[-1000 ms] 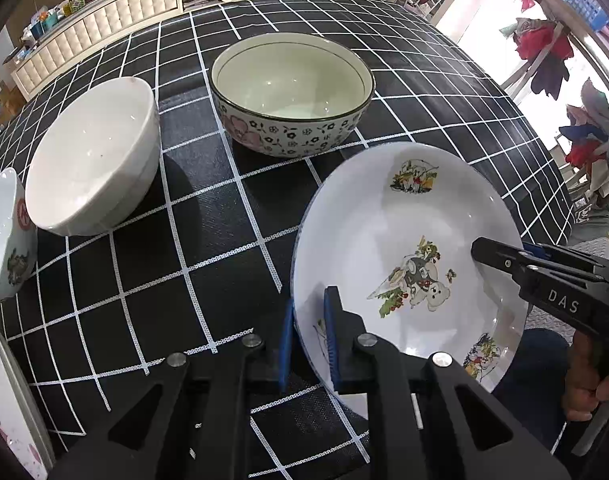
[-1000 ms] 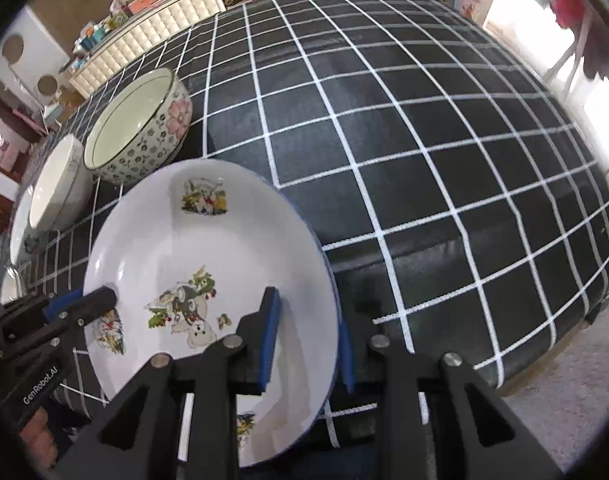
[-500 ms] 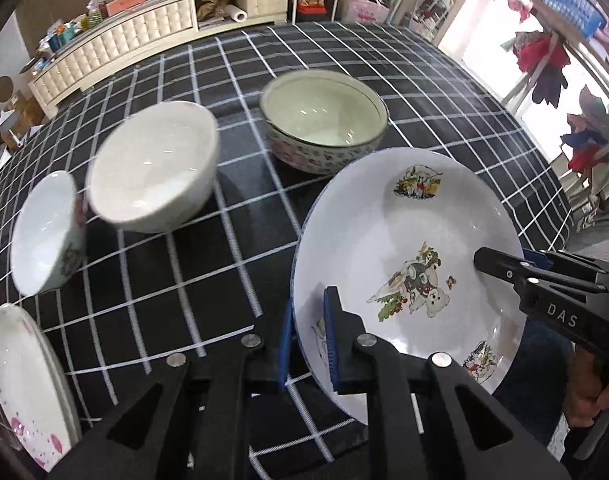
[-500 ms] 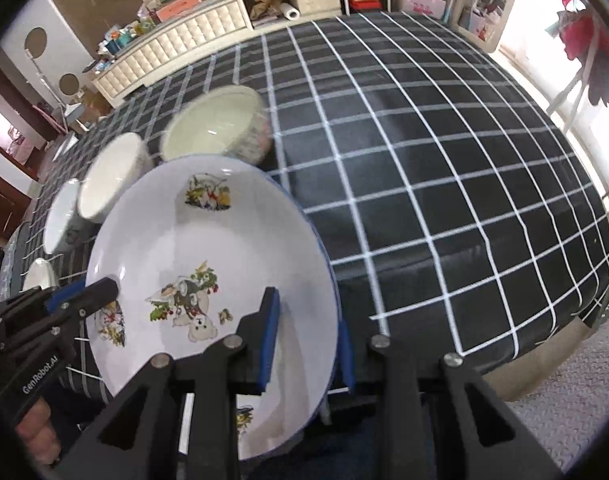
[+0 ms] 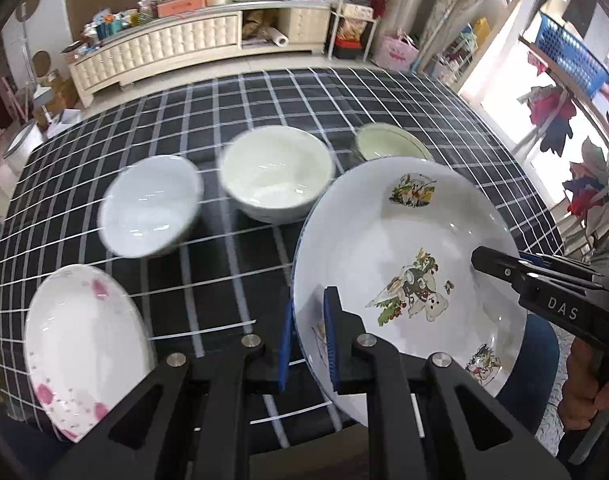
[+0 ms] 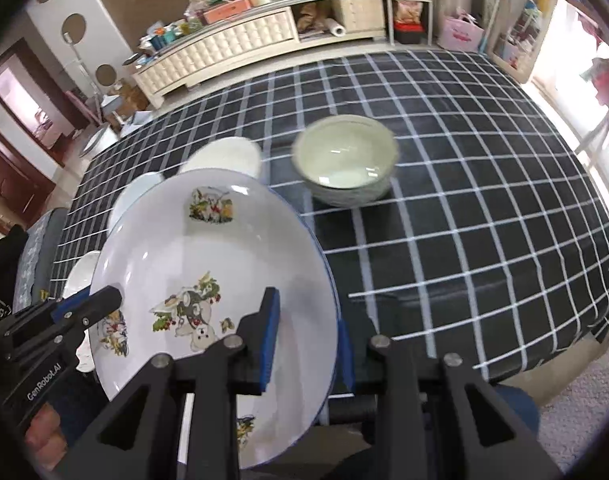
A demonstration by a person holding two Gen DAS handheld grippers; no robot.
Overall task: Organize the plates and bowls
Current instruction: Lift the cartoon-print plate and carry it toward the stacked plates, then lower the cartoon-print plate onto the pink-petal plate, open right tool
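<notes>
Both claws, left claw (image 5: 307, 336) and right claw (image 6: 306, 336), grip opposite rims of the cartoon plate (image 5: 404, 240), tilted face-up.

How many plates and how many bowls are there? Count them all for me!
Plates: 2, the cartoon plate and the pink-flower plate
Bowls: 3, the light-blue bowl, the white bowl and the green-inside bowl
Total: 5

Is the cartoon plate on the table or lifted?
Lifted. The cartoon plate is clamped at opposite rims by the left gripper and right gripper, overhanging the table edge.
</notes>
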